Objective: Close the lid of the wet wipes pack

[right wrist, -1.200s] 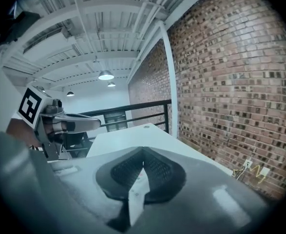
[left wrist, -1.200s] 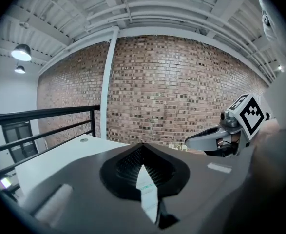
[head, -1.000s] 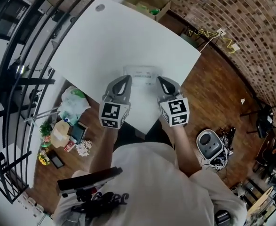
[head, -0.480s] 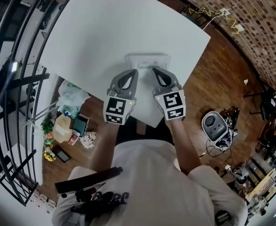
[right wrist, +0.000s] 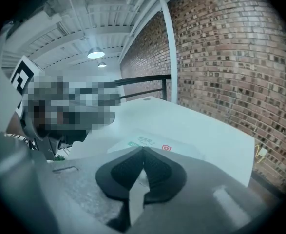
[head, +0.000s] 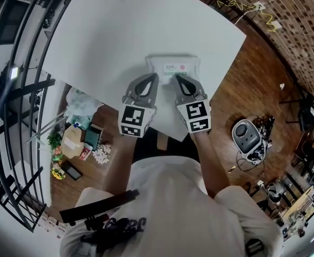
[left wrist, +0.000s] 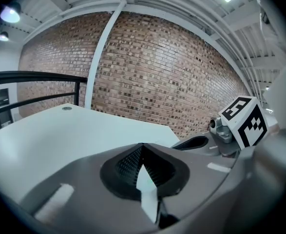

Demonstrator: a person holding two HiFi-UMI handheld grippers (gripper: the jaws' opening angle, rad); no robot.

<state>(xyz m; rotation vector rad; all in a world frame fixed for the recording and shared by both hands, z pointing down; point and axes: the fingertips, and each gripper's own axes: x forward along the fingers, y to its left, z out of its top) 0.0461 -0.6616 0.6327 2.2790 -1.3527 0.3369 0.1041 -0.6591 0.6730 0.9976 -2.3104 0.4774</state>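
Lying flat on the white worktop (head: pixel 119 36) is a white rectangular wet wipes pack (head: pixel 174 67). Left gripper (head: pixel 153 78) and right gripper (head: pixel 176 79) are closed, empty.

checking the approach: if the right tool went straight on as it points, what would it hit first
Most likely the wet wipes pack: it lies just ahead of the closed tips of the right tool, though depth is unclear.

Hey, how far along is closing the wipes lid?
Done: both grippers sit at the near edge of the flat white wet wipes pack on the white table. In hand: nothing; left gripper and right gripper have jaws together. Left: the closing press itself; I cannot tell whether the pack is open.
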